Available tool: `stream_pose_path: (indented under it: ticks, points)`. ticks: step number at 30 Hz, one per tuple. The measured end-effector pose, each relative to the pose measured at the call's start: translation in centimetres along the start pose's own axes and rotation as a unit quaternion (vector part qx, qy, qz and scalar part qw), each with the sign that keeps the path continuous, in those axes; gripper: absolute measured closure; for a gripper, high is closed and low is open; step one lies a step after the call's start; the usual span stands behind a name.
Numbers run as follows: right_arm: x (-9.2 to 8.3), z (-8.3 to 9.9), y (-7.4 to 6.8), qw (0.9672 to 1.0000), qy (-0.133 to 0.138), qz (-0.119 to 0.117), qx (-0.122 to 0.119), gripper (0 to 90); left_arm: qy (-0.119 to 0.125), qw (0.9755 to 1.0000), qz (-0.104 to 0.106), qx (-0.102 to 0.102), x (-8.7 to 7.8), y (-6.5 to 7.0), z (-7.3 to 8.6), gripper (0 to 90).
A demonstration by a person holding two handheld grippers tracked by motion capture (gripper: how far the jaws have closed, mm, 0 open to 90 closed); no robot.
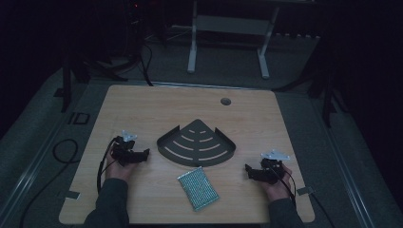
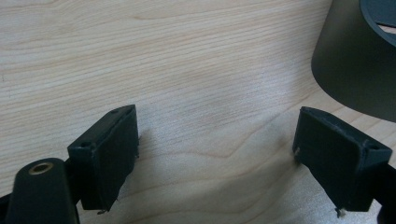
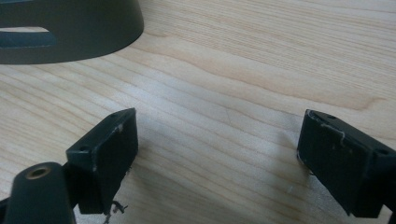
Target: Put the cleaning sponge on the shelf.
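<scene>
- The left gripper (image 1: 145, 153) is resting low on the table (image 1: 142, 109), and its jaws are standing wide apart with nothing between them.
- In the left gripper view, those jaws are framing only bare wood, and the dark wall of the corner shelf (image 2: 348, 70) is sitting ahead of them and off to one side.
- The right gripper (image 1: 248, 168) is also lying low on the table, with its jaws spread wide and holding nothing.
- In the right gripper view, the corner shelf (image 3: 70, 32) is showing ahead and off to the other side, not touching the jaws.
- Both grippers are pointing inward toward each other, and the corner shelf (image 1: 196, 143) is sitting between them, a bit farther from the person.
- The shelf's pointed corner is facing away from the person and its round front is facing the person.
- The left gripper is looking a little nearer to the shelf than the right one.
- A shiny dotted packet (image 1: 197, 188) is lying between the grippers too, just on the person's side of the shelf.
- Its long side is running slantwise, and it is looking about as near to one gripper as to the other.
</scene>
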State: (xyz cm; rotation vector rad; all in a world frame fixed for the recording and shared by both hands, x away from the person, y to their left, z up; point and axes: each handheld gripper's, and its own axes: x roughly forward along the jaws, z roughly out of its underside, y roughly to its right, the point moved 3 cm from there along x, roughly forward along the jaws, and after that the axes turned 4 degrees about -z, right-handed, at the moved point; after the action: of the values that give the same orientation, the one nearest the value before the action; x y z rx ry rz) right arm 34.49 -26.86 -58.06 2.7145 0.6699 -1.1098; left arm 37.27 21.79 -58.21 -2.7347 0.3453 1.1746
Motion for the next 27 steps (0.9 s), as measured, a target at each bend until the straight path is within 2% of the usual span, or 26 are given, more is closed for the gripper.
stream_pose_path:
  ticks: [4, 5, 11, 20, 22, 27]
  points:
    - [-0.02, 0.0, 0.03, 1.0, 0.0, 0.001, 0.001, 13.1, -0.004, 1.0, 0.001, 0.001, 0.0, -0.01, -0.11, 15.7]
    - [-0.02, 0.0, 0.02, 1.0, 0.0, 0.001, 0.001, 13.1, -0.004, 1.0, 0.003, 0.003, -0.16, 0.1, -0.17, 21.0]
    - [-0.01, 0.0, 0.02, 1.0, 0.0, 0.001, 0.001, 13.0, -0.001, 0.9999, 0.012, 0.012, -0.39, 0.5, -0.31, 36.8]
    - [-0.02, 0.02, -0.04, 1.0, 0.0, -0.001, -0.003, 12.4, -0.001, 0.9998, 0.014, 0.015, -0.44, 0.52, -0.3, 39.1]
    - [-0.09, 0.02, -0.06, 1.0, -0.001, -0.001, -0.002, 14.8, 0.002, 0.9997, 0.016, 0.016, -0.42, 0.5, -0.26, 39.1]
    - [-0.68, -0.04, -0.38, 1.0, -0.003, 0.01, 0.0, 29.4, 0.003, 0.9997, 0.017, 0.016, -0.42, 0.5, -0.24, 39.1]
